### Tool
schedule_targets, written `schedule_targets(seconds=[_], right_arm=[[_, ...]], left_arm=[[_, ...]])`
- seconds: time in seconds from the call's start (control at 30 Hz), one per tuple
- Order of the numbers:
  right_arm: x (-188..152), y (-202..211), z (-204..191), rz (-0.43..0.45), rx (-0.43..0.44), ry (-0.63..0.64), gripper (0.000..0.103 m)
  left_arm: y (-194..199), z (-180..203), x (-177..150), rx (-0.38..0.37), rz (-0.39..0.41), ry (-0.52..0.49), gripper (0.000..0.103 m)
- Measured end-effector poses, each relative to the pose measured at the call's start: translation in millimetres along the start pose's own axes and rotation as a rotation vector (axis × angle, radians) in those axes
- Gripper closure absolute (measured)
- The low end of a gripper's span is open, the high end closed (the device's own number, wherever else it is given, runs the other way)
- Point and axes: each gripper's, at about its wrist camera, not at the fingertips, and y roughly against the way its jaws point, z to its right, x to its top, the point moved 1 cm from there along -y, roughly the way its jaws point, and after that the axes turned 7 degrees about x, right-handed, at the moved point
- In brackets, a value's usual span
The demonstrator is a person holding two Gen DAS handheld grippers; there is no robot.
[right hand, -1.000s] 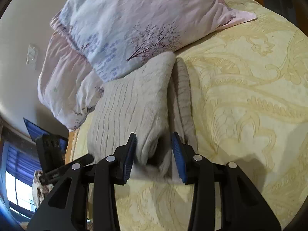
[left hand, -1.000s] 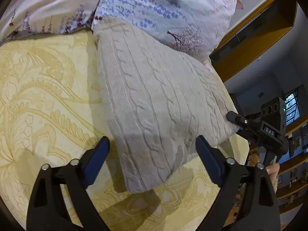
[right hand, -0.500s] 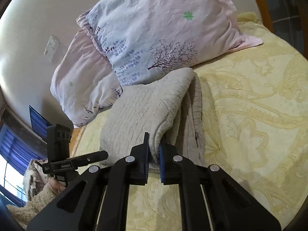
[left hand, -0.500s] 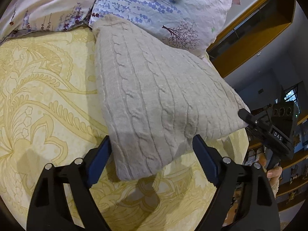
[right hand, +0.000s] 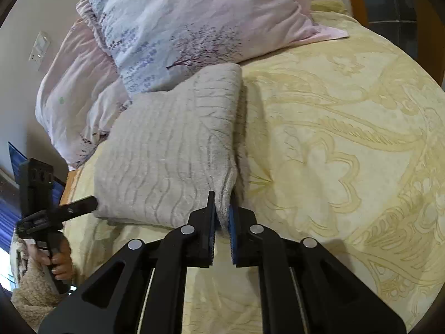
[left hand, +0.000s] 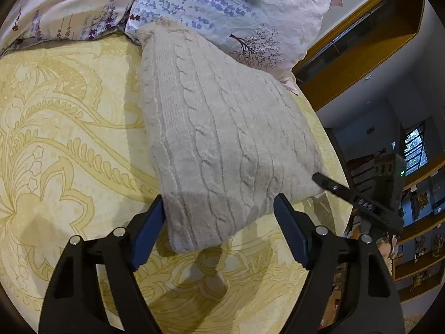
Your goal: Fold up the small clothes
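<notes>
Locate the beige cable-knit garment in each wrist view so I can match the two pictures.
Left wrist: cable-knit garment fills the centre, its near corner between the closing left gripper jaws.
Right wrist: left of centre, near edge pinched by the right gripper.
Shared landmark: floral pillow behind it.

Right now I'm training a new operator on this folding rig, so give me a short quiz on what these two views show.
1. True or false: the right gripper is shut on a corner of the sweater.
2. The sweater's far end touches: A) the pillow B) a basket C) a chair.
3. Fill in: the near corner of the sweater lies ______ the fingers of the left gripper.

Key:
1. True: its pads pinch the near corner.
2. A.
3. Between: the jaws stand wide and are closing, the left pad close against the knit, the right pad clear of it.
</notes>
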Motion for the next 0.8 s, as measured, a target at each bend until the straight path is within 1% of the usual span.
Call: schedule_targets(seconds=[0.03, 0.1, 0.13, 0.17, 0.2, 0.23, 0.3, 0.4, 0.5, 0.53, 0.6, 0.63, 0.67, 0.73, 0.8], right_arm=[[4.0, 2.7, -0.2, 0.005, 0.025, -0.017, 0.089], [15.3, 8.6, 0.8, 0.025, 0.059, -0.057, 0.075], [21.0, 10.9, 1.6, 0.040, 0.068, -0.073, 0.057], [28.4, 11.9, 2.7, 0.056, 0.081, -0.088, 0.045], [35.8, 11.6, 4.4, 0.065, 0.092, -0.102, 0.044], [45.0, 8.3, 8.4, 0.070, 0.095, -0.131, 0.044], [59.4, -1.1, 15.1, 0.066, 0.110, -0.175, 0.044], [79.5, -18.1, 27.0, 0.067, 0.090, -0.218, 0.044], [92.0, -37.1, 37.5, 0.043, 0.070, -0.258, 0.045], [94.2, -42.6, 38.6, 0.034, 0.064, -0.259, 0.049], [95.1, -50.6, 36.0, 0.019, 0.065, -0.244, 0.062], [94.3, -54.1, 33.9, 0.016, 0.069, -0.236, 0.082], [94.0, -56.3, 31.9, 0.019, 0.082, -0.227, 0.090], [94.3, -53.4, 27.7, 0.061, 0.072, -0.195, 0.093], [95.5, -46.9, 26.2, 0.103, 0.056, -0.180, 0.094]], left_arm=[[-0.1, 0.1, 0.0, 0.009, 0.001, -0.002, 0.025], [2.6, 1.8, 0.7, 0.035, 0.018, -0.019, 0.024], [4.7, 3.8, 2.5, 0.060, 0.036, -0.034, 0.022], [6.6, 5.1, 4.0, 0.076, 0.048, -0.040, 0.020], [7.8, 6.1, 6.6, 0.090, 0.059, -0.044, 0.016], [8.2, 6.7, 10.4, 0.104, 0.070, -0.045, 0.014], [5.8, 7.1, 18.1, 0.115, 0.075, -0.037, 0.014], [0.0, 8.1, 28.8, 0.139, 0.072, -0.014, 0.014], [-7.2, 11.3, 39.1, 0.188, 0.079, -0.016, 0.013], [-8.7, 11.8, 40.9, 0.199, 0.082, -0.019, 0.012], [-11.5, 12.0, 43.5, 0.225, 0.084, -0.024, 0.010], [-13.4, 11.6, 44.8, 0.234, 0.081, -0.024, 0.010], [-14.9, 11.1, 46.1, 0.236, 0.078, -0.021, 0.010], [-16.7, 9.1, 48.0, 0.231, 0.069, -0.010, 0.010], [-19.7, 9.6, 49.7, 0.231, 0.064, -0.008, 0.009]])
